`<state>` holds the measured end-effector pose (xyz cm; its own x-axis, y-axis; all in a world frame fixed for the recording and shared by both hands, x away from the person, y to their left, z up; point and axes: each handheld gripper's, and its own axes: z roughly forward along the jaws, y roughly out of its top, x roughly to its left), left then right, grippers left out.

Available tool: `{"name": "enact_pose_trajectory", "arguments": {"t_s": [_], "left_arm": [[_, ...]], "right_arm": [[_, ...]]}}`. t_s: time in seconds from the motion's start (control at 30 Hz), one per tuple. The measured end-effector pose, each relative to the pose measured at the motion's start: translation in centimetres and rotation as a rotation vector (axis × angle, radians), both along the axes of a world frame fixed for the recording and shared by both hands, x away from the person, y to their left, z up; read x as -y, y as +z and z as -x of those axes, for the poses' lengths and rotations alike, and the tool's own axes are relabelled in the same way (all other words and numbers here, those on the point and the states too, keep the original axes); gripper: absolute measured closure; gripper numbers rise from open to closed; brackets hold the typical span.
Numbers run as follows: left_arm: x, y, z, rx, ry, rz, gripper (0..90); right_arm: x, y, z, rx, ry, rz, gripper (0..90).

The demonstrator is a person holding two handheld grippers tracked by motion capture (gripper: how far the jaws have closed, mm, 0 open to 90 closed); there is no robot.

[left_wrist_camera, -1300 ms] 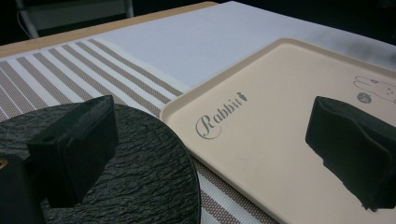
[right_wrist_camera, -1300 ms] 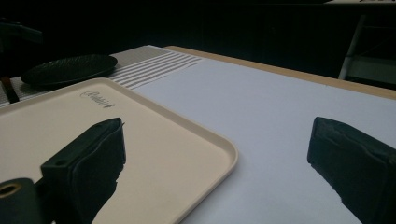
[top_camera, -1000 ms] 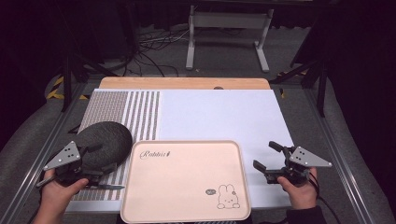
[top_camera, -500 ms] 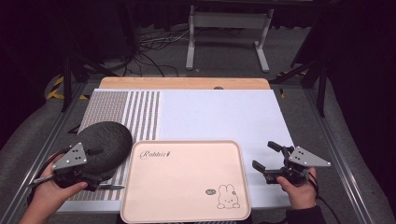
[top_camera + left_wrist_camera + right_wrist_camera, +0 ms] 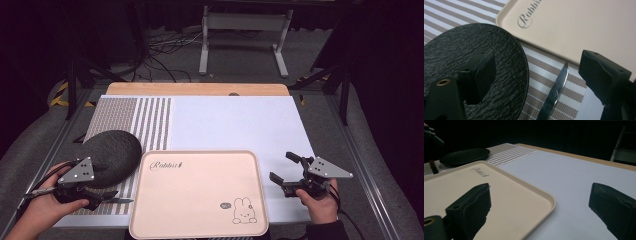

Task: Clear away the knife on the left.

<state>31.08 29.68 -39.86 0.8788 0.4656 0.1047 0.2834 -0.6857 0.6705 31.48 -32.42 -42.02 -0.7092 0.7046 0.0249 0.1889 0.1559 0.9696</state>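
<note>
From above we see our left gripper (image 5: 100,197) low at the near left of the table, beside the black plate (image 5: 111,156) and over the knife (image 5: 114,201), which lies on the striped mat (image 5: 145,117) between the plate and the pink tray (image 5: 200,192). The left gripper view adds what the high view blurs: the knife's (image 5: 555,91) serrated blade lies flat between our spread jaws, tip just short of the tray's (image 5: 579,27) edge, and the pads touch nothing; the jaws have just been closing a little. Our right gripper (image 5: 286,172) rests released and empty just right of the tray. Its own view shows the tray's (image 5: 549,201) raised rim beside bare white table (image 5: 574,182), with open room stretching ahead.
</note>
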Motion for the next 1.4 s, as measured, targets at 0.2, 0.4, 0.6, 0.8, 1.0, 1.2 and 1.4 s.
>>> {"name": "enact_pose_trajectory", "arguments": {"t_s": [0.2, 0.4, 0.6, 0.8, 1.0, 1.2, 1.4], "left_arm": [[0.0, -0.3, 0.0, -0.027, -0.039, -0.026, 20.0], [0.4, -0.4, -0.1, -0.056, -0.073, -0.11, 20.1], [0.6, -0.5, -0.1, -0.077, -0.103, -0.181, 21.7], [0.5, -0.7, 0.0, -0.116, -0.146, -0.279, 24.9], [0.6, -1.2, -0.2, -0.146, -0.192, -0.375, 25.3], [0.5, -1.6, -0.4, -0.2, -0.22, -0.457, 31.0], [0.4, -2.1, -0.8, -0.245, -0.239, -0.568, 39.9]], "right_arm": [[0.0, 0.0, 0.0, 0.004, -0.001, 0.002, 4.7], [0.0, 0.0, 0.0, 0.0, -0.002, -0.002, 4.5], [0.0, 0.0, 0.0, 0.001, -0.002, -0.006, 4.5], [0.1, 0.1, 0.1, 0.003, 0.0, -0.01, 4.4], [0.1, 0.1, 0.1, 0.004, 0.001, -0.008, 4.2], [0.1, 0.1, 0.1, 0.004, 0.004, -0.008, 4.0], [0.0, 0.0, 0.1, 0.007, 0.011, -0.006, 4.0]]}}
